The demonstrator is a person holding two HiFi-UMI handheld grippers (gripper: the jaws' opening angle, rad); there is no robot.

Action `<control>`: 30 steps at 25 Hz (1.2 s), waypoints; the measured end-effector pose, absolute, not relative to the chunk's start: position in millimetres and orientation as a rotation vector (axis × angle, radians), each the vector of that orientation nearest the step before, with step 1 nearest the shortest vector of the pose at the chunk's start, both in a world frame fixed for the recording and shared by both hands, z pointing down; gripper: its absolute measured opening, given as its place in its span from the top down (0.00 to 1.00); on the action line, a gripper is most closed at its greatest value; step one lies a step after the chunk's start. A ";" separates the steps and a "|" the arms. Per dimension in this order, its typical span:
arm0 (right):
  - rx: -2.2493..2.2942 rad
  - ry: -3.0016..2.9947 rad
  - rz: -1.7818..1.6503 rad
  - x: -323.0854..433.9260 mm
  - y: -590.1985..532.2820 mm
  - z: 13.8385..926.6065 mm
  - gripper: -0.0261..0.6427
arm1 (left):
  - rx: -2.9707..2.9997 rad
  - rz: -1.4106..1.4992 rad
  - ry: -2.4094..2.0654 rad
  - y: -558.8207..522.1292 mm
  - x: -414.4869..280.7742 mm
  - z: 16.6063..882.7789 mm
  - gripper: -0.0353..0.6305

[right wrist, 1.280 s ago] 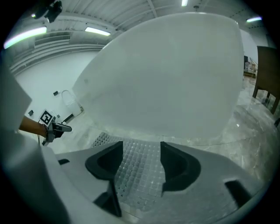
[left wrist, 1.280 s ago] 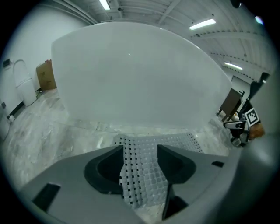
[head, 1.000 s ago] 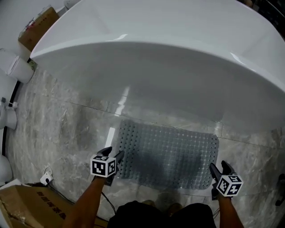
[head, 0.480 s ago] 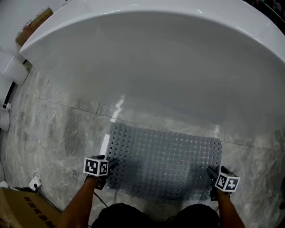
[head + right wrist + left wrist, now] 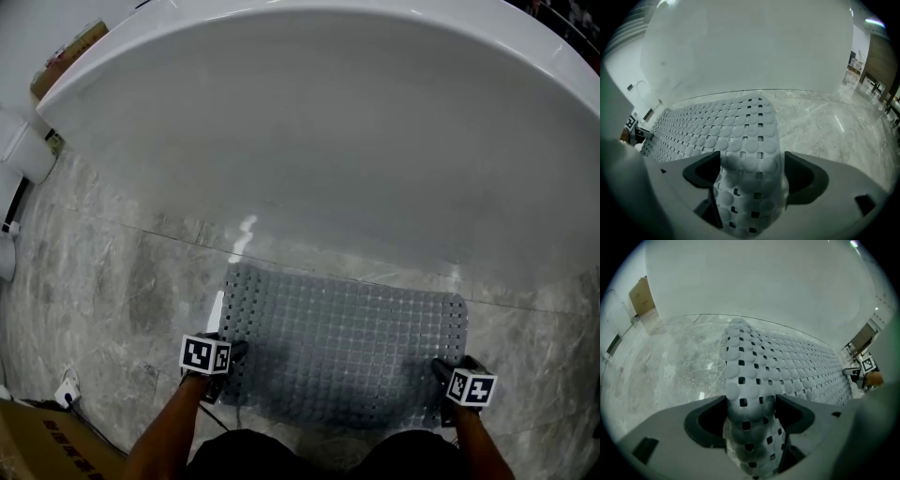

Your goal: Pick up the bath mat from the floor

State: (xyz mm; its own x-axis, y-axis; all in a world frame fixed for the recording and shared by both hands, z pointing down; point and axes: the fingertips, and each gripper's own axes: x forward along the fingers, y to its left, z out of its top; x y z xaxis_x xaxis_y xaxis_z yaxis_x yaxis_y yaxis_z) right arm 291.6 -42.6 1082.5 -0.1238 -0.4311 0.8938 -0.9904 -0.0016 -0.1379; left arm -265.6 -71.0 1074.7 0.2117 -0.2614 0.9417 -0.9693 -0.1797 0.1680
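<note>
Where the grey marble floor (image 5: pixel 112 281) meets the big white bathtub (image 5: pixel 328 122), the bath mat (image 5: pixel 347 342) lies flat with its long side next to the tub. The mat is grey and has round corners. It is covered in rows of little round bumps, with small square holes between them.

The left gripper (image 5: pixel 232 354) is at the mat's near left corner. Its jaws are opening, and the edge of the mat sits between them. The right gripper (image 5: pixel 439 369) is at the near right corner. Its jaws are opening too, with the mat's edge between them. The mat fills most of each gap, but it does not look squeezed.

Each gripper has a cube with black and white square marks. A brown cardboard box (image 5: pixel 37 445) at the bottom left has dark print on it, too blurry to read. Another brown box (image 5: pixel 66 58) stands at the top left by the tub.
</note>
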 end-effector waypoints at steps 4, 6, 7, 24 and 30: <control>1.521 -1.614 1.053 289.9 -42.1 1079.4 0.41 | 1.645 1.044 -1.192 -71.6 -266.0 1076.2 0.49; 1.516 -1.619 1.046 288.8 -43.3 1077.9 0.51 | 1.683 1.036 -1.182 -72.9 -259.9 1074.4 0.55; 1.506 -1.630 1.050 286.4 -44.1 1077.4 0.52 | 1.707 1.036 -1.178 -73.8 -255.2 1072.6 0.61; 1.354 -2.009 1.040 231.9 -47.3 1007.2 0.89 | 1.903 0.902 -1.133 -73.2 -224.7 1022.3 0.88; 1.362 -2.098 1.016 217.3 -47.6 958.7 0.89 | 1.960 0.873 -1.176 -75.5 -218.1 978.7 0.88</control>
